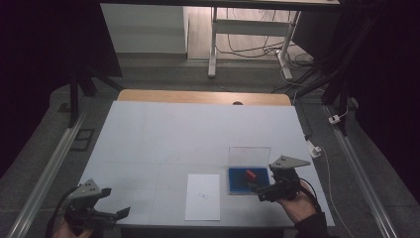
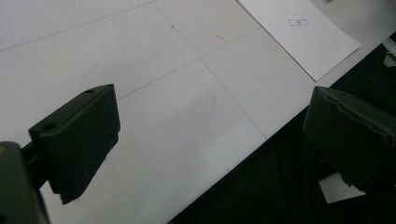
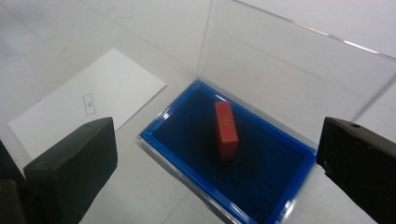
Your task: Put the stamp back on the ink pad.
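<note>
The right hand-held gripper (image 3: 215, 163) hovers wide open and empty, with the red block (image 3: 226, 130) at its 12 o'clock in the blue tray (image 3: 161, 135); the left hand-held gripper (image 2: 210, 135) gapes empty.

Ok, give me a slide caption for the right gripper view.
Open right gripper poised over a red block lying in a blue-lined clear case.

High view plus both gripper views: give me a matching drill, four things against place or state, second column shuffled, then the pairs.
Things:
1. red block
2. white sheet
3. clear lid
4. right gripper

Place or state:
A. stands upright behind the blue tray
B. lies flat on the table, left of the tray
C. jaws open, just off the tray's near right corner, nothing between them
D. lies on the blue pad inside the tray

Pairs: 1-D, 2-B, 3-A, 4-C
</note>
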Available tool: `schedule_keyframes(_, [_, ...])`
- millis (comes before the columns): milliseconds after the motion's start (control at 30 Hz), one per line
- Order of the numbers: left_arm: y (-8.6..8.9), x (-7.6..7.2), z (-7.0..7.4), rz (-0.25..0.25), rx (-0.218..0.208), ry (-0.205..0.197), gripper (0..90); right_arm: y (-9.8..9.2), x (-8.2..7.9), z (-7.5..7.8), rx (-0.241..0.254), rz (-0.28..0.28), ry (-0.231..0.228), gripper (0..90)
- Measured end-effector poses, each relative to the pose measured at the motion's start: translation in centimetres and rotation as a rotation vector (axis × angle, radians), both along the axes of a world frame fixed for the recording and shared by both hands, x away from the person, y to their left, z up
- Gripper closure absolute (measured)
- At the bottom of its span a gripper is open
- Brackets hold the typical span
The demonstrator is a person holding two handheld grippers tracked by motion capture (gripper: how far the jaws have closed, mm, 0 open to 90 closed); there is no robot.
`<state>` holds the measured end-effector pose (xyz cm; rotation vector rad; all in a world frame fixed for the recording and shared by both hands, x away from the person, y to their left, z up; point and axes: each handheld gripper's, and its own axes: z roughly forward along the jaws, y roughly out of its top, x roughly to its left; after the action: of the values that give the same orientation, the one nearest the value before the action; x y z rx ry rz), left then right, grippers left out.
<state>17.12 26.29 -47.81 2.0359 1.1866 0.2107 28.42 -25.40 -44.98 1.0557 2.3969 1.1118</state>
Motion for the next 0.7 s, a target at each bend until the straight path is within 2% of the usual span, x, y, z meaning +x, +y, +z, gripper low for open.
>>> schedule_keyframes(167, [0.0,0.0,0.0,0.001,-0.002,-0.001,4.3,-1.0,-0.6,0.3,0.015,-0.026,-0.013,0.0])
schedule_keyframes(500, [0.0,0.0,0.0,0.002,-0.003,-0.002,4.2,-3.0,-2.3,0.6,0.014,-0.086,-0.047,0.0])
schedule_keyframes(700, [0.0,0.0,0.0,0.002,-0.005,-0.003,4.2,-4.2,-3.3,0.5,0.014,-0.122,-0.046,0.0])
